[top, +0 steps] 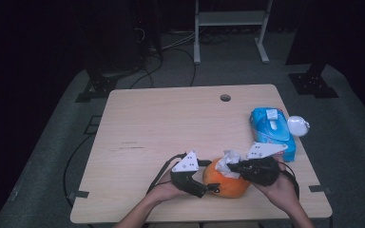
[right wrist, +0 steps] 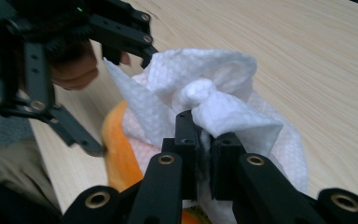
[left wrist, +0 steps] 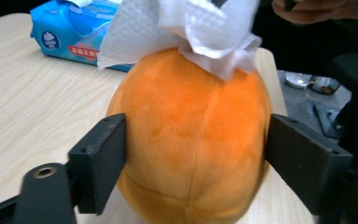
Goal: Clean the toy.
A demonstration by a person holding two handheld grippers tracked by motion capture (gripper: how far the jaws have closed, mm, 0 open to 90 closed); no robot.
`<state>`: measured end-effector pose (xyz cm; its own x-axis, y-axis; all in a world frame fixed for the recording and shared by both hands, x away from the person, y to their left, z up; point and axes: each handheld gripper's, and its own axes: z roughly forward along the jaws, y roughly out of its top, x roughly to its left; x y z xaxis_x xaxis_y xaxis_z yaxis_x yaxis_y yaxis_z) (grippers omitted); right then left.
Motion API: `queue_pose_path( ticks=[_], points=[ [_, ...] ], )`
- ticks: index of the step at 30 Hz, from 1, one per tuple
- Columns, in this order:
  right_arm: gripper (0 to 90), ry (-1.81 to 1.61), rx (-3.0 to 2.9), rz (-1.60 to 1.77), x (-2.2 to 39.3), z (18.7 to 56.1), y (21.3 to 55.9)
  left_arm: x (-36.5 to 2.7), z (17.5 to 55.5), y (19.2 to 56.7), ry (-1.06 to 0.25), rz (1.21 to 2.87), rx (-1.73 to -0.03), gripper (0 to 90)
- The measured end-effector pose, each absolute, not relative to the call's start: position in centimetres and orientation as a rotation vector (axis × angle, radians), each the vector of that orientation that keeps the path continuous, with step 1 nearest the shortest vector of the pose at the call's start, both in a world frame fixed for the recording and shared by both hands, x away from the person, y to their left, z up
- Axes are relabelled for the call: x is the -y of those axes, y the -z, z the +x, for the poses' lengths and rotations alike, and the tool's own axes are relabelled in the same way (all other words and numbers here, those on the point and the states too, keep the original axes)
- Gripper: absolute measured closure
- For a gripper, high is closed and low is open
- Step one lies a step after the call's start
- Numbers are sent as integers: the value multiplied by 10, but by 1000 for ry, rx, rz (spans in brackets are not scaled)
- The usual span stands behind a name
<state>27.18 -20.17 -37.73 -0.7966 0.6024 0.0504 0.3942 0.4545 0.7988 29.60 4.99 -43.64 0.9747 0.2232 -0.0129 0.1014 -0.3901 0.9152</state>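
Note:
An orange plush fruit point(top: 228, 186) lies near the table's front edge. In the left gripper view it point(left wrist: 191, 140) sits between the two black jaws of my left gripper point(left wrist: 196, 158), and both pads touch its sides. From the high view, my left gripper point(top: 210, 188) reaches the fruit from the left. A crumpled white tissue point(top: 229, 160) rests on top of the fruit. My right gripper point(right wrist: 204, 140) is shut on a bunched fold of that tissue point(right wrist: 214, 93), just above the orange surface point(right wrist: 116, 149). In the high view the right gripper point(top: 235, 167) comes in from the right.
A blue pack of wipes point(top: 272, 130) lies at the table's right edge, with a small white round object point(top: 298, 126) beside it. A cable hole point(top: 225, 98) is near the far edge. Dark stands and a white frame are on the floor beyond the table.

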Motion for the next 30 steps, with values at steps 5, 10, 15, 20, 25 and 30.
queue_pose_path(
  ticks=[5,10,15,20,25,30],
  points=[
    [830,-1258,-2467,828,195,269,375,-56,300,442,-124,1995,-228,300],
    [825,-1252,-2473,860,208,272,373,-62,306,446,-101,1997,-259,301],
    [827,-1268,-2488,895,212,274,378,-58,304,439,-117,1967,-246,192],
    [827,-1317,-2518,828,196,269,380,-53,301,434,-128,1967,-227,206],
    [827,-1281,-2503,845,202,273,380,-59,304,441,-121,1991,-263,241],
    [825,-1323,-2487,929,218,278,384,-63,308,443,-107,1996,-277,243]
  ],
)
